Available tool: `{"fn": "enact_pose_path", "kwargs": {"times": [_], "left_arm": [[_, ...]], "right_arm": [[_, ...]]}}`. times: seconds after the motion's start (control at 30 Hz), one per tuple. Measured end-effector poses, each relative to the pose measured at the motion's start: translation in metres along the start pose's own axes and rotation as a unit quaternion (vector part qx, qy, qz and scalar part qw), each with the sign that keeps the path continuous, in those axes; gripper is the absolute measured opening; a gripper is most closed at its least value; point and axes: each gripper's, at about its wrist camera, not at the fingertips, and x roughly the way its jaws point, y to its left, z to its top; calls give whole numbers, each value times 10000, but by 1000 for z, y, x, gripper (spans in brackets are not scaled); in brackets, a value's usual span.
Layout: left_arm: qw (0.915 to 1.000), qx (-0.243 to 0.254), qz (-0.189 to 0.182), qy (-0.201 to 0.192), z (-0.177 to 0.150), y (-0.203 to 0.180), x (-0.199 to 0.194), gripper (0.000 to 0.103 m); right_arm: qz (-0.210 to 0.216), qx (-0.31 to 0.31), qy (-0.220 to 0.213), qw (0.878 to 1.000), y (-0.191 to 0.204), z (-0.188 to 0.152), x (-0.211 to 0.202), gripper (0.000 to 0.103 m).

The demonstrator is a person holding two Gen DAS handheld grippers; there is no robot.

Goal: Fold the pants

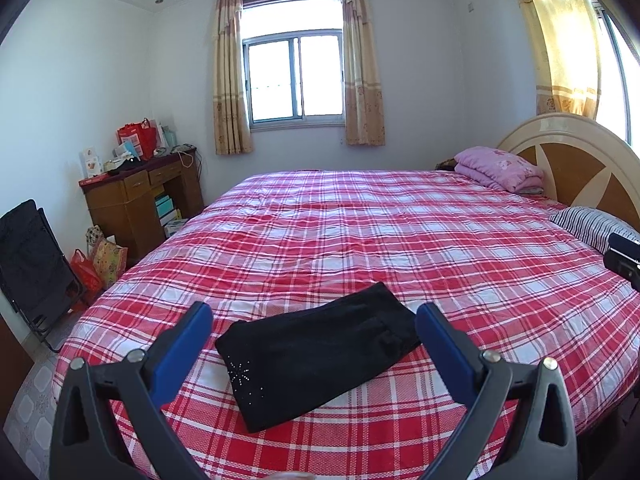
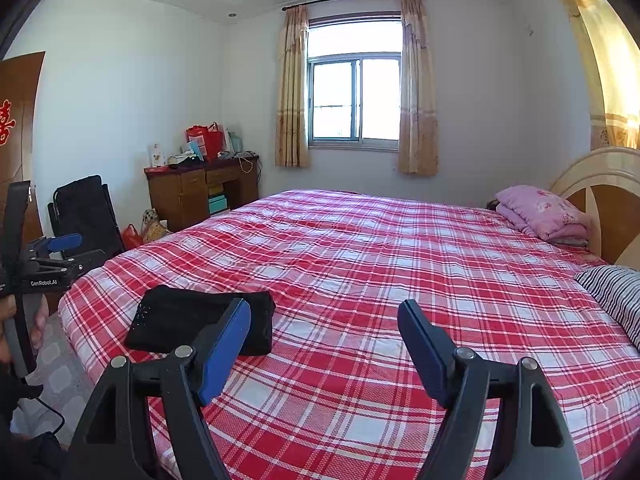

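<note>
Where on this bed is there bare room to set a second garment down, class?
The wide plaid spread between the folded black pants near the foot corner and the pink quilt by the headboard is bare. The headboard side is crowded, with a striped pillow too.

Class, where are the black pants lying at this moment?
The folded black pants lie on the plaid bed near its foot-end edge, between the open left claw's fingers in the left-wrist view.
</note>
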Motion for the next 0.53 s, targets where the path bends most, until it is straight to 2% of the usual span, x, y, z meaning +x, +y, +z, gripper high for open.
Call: {"fn": "enact_pose_path", "kwargs": {"times": [0.23, 0.53], "left_arm": [[9998, -50, 162, 124, -4, 5, 7, 103], [9997, 5, 189, 123, -10, 7, 14, 103]], "right_arm": [[-8, -118, 55, 9999, 5, -2, 3, 77], [-14, -112, 70, 9999, 5, -4, 4, 77]]}}
